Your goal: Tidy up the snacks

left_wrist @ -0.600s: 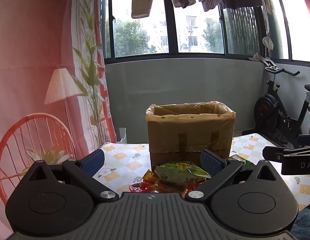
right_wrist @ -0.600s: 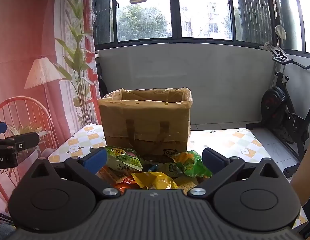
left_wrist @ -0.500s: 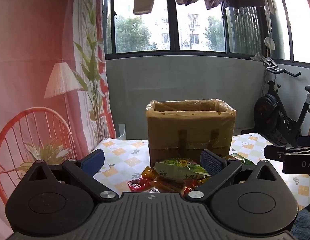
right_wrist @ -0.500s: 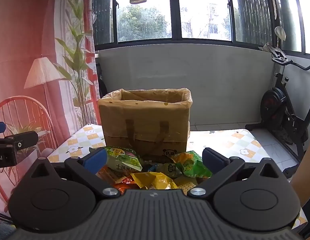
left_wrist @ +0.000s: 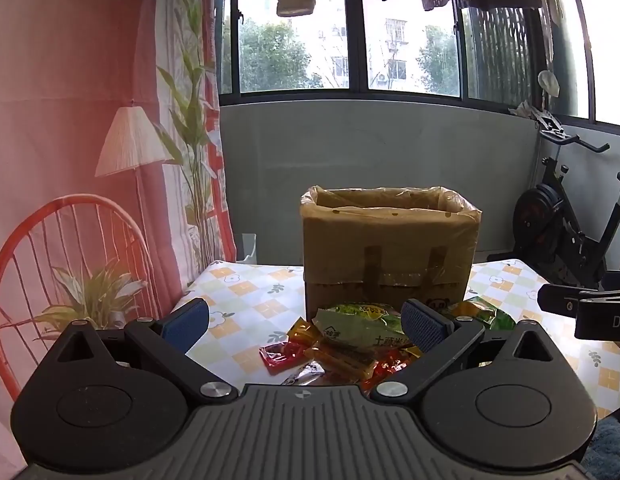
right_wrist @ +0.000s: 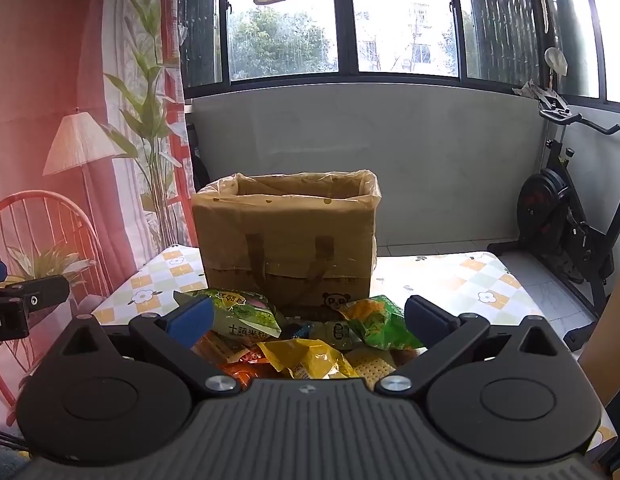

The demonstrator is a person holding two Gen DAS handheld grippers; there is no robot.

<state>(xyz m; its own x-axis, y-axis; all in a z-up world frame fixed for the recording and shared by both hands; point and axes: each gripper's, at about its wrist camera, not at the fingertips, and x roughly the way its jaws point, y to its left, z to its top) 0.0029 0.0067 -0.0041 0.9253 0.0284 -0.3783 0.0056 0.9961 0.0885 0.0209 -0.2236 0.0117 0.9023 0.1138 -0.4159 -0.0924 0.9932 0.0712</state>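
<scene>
A brown box [left_wrist: 390, 248] stands on a table [left_wrist: 245, 300] that wears a cloth with yellow squares and little flowers. The box is open at the top, and a thin plastic bag lines it and folds over the rim. Two dark strips of tape run down its front.

Right in front of the box lies a pile of snacks [right_wrist: 301, 340]. On the pile's left is a green bag with writing on it [left_wrist: 362, 324]. Beside it lie a small red packet [left_wrist: 279, 354] and a long orange one [left_wrist: 342, 356]. In the right wrist view a yellow packet [right_wrist: 310, 356] sits near the front, and another green bag [right_wrist: 380, 322] leans just in front of the box.

The left gripper [left_wrist: 305, 320] has its jaws spread wide, with nothing held. It hangs above the left side of the pile (the blue pads do not touch anything). The right gripper [right_wrist: 310, 320] is spread wide too and holds nothing, and it hangs over the middle of the pile.

Behind the table are big windows with clothes hanging up high. An exercise bike [right_wrist: 566, 224] stands on the right.
</scene>
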